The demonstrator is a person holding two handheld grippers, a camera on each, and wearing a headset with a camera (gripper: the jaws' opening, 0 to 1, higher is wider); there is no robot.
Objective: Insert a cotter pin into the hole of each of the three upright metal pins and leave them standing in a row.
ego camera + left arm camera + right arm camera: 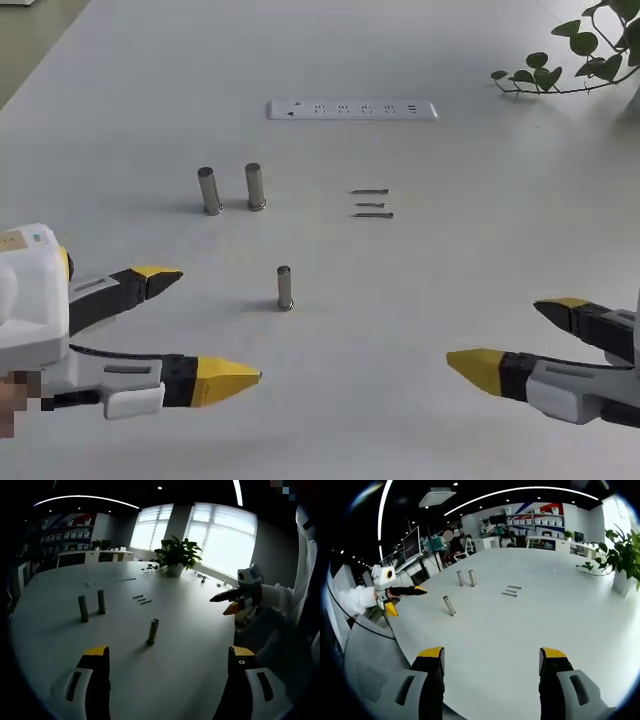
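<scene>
Three upright metal pins stand on the white table: two side by side at the back [209, 190] [255, 186] and one nearer alone [285, 287], which the left gripper view shows as the near pin [152, 631] and the right gripper view as the near pin [449, 605]. Three cotter pins [371, 204] lie in a small stack to the right of the back pair. My left gripper [205, 325] is open at the lower left, short of the near pin. My right gripper [510, 335] is open at the lower right. Both hold nothing.
A white power strip [352, 110] lies at the far side of the table. A leafy plant [585, 55] reaches in at the far right corner. The table surface [400, 300] between the grippers is bare.
</scene>
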